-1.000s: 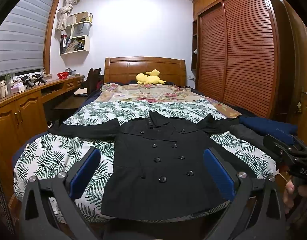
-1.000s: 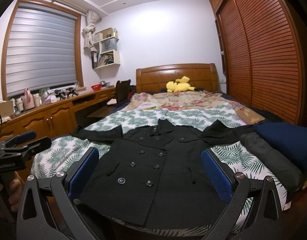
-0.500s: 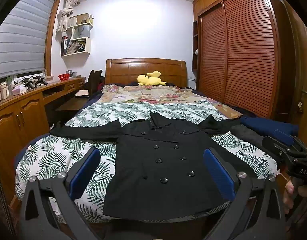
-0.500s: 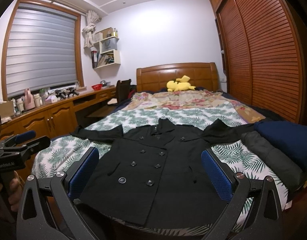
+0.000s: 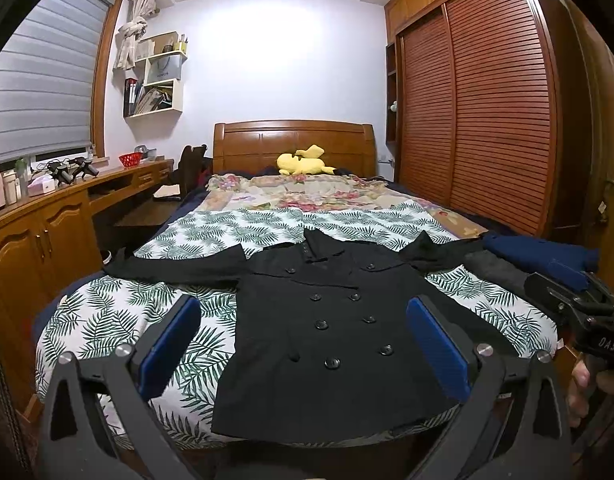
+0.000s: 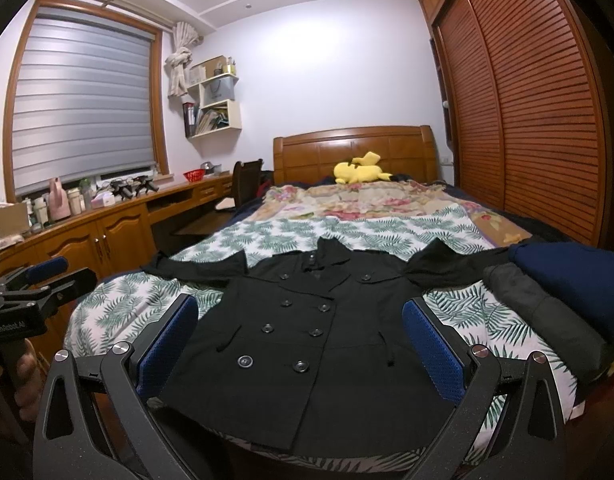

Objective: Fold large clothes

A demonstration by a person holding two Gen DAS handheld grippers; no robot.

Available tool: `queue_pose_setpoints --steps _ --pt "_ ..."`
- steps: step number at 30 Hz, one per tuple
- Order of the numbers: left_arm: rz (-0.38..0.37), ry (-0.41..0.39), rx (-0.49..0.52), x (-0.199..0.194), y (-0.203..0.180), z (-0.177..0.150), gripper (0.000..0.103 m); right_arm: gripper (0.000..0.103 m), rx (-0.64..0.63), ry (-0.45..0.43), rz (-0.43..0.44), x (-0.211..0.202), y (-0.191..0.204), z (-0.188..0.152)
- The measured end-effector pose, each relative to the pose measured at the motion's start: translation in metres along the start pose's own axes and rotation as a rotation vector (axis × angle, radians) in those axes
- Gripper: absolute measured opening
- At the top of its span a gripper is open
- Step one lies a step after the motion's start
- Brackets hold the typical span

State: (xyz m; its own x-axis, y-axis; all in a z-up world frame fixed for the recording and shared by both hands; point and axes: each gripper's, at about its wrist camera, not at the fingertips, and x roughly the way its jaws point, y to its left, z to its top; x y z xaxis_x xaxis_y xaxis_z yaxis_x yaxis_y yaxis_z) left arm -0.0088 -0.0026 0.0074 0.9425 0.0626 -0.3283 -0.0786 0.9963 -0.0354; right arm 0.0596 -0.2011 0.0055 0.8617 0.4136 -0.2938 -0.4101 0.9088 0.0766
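A black double-breasted coat (image 5: pixel 327 320) lies spread flat, front up, on the leaf-print bedspread (image 5: pixel 107 320), hem at the bed's foot and both sleeves stretched sideways. It also shows in the right wrist view (image 6: pixel 307 320). My left gripper (image 5: pixel 303 344) is open and empty, held off the foot of the bed before the hem. My right gripper (image 6: pixel 299 344) is open and empty, also short of the hem. Each gripper shows at the edge of the other's view, the right one (image 5: pixel 575 312) and the left one (image 6: pixel 31 288).
Folded navy (image 6: pixel 579 280) and dark grey (image 6: pixel 547 316) clothes lie on the bed's right edge. A yellow plush toy (image 5: pixel 303 162) sits by the headboard. A wooden desk with cabinets (image 5: pixel 39 232) runs along the left; a slatted wardrobe (image 5: pixel 487 112) stands right.
Both grippers have drifted slightly; the coat sits a touch lower and farther right in the left wrist view. The coat itself has not moved and both grippers stay open.
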Motion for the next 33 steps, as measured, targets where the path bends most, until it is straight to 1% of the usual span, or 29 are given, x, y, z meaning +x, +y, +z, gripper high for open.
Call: queue_pose_setpoints --steps 26,30,31,33 --pt "0.001 0.007 -0.004 0.003 0.001 -0.003 0.103 0.103 0.001 0.001 0.003 0.0 -0.004 -0.001" --pt "0.021 0.021 -0.004 0.011 0.003 -0.009 0.103 0.103 -0.007 0.014 0.009 0.005 0.009 0.0" --pt "0.03 0.024 -0.002 0.014 0.003 -0.011 0.103 0.103 -0.013 0.014 0.009 0.004 0.026 0.001" --pt "0.048 0.037 0.002 0.022 0.005 -0.016 0.103 0.103 -0.03 0.01 0.003 0.006 0.031 -0.002"
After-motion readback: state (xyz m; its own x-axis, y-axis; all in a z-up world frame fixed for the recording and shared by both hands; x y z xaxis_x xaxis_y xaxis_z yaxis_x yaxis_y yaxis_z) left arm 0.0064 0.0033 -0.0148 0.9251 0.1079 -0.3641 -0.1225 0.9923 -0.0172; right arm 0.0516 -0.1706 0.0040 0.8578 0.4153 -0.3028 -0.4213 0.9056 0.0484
